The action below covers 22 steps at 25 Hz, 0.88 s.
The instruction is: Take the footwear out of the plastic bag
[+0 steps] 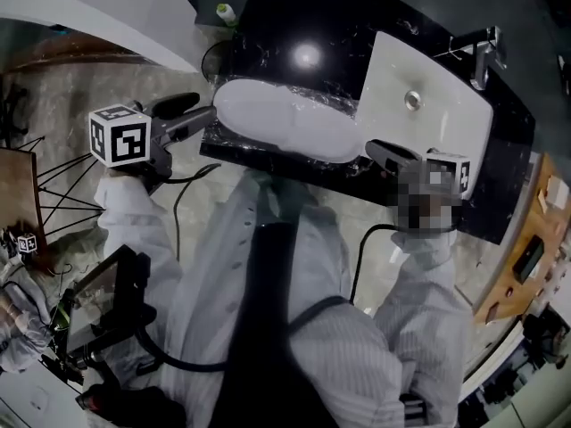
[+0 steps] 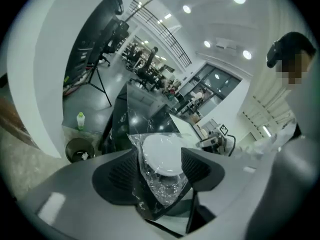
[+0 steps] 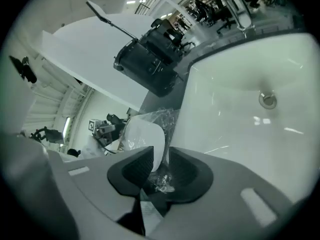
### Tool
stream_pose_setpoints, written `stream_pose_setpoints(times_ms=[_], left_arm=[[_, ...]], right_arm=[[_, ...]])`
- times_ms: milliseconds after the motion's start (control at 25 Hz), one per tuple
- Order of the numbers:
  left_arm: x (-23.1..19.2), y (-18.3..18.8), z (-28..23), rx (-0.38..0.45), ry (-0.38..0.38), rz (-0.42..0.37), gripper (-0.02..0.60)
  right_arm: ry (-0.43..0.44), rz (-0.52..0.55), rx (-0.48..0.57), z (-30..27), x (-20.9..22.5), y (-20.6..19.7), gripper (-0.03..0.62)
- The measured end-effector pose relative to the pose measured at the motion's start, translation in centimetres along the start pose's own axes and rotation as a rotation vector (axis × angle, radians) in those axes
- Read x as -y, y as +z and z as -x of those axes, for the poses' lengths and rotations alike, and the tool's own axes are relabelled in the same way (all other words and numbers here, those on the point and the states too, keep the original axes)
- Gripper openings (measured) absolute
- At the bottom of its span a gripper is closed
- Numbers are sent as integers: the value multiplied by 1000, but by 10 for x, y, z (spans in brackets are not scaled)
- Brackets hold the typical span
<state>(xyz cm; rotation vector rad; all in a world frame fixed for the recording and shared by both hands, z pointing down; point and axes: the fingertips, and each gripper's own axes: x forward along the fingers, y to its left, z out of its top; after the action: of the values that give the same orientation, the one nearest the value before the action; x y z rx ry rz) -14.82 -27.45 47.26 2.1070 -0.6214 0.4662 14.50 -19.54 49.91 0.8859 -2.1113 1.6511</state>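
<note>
White footwear (image 1: 285, 123) sealed in a clear plastic bag (image 1: 335, 105) lies along the front of the black marble counter (image 1: 294, 16). My left gripper (image 1: 210, 119) is at the bag's left end. In the left gripper view its jaws (image 2: 160, 171) stand wide apart around the crinkled bag (image 2: 162, 189) and the footwear's rounded end (image 2: 162, 154), without pressing on them. My right gripper (image 1: 375, 150) is at the bag's right end. Its jaws (image 3: 161, 166) are parted, with bag plastic (image 3: 162, 181) and the footwear's tip (image 3: 145, 139) in the gap.
A white sink basin (image 1: 428, 105) with a chrome tap (image 1: 482, 56) fills the counter's right part, just beside the right gripper. A round waste bin (image 1: 214, 61) and a green-capped bottle (image 1: 227, 13) stand on the floor beyond the counter's left end.
</note>
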Motion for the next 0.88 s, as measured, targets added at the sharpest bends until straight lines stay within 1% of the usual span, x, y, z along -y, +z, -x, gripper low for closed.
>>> stream_pose_setpoints(times_ms=[40,120,240,280,400,560,600,720,800,880], left_arm=[[0,-5,-5,-37,-24,-9,270],[-3,-13,-14,-89,-47,-10,275],[-12,-16,-22,-118,-46,10,275],[-13,-17,-25,-123,-55,17,275],[-12,-19,-31,-139,-90,34,273],[-12,-21,-32,-160,-110,53,232],[-10,-21,-32,-166,-120,54,212],[-8,-22,-34,-177,-119,46,206],[-10,-20,-30,-166,-114,51,198],[-8,-14,-23,-129,-122,62,177]], right_arm=[[23,-10,-26,-4,-2,-1,112],[50,-16,-70,-11,-3,-2,115],[81,-29,-125,-20,-2,-5,123],[93,-46,-135,-22,-1,-6,132],[125,-81,-144,-25,2,-5,133],[204,-98,-165,-27,-5,-7,135],[227,-101,-167,-28,-9,-6,137],[267,-96,-166,-29,-18,-4,143],[321,-94,-160,-27,-27,-4,140],[404,-69,-138,-19,-43,-2,133]])
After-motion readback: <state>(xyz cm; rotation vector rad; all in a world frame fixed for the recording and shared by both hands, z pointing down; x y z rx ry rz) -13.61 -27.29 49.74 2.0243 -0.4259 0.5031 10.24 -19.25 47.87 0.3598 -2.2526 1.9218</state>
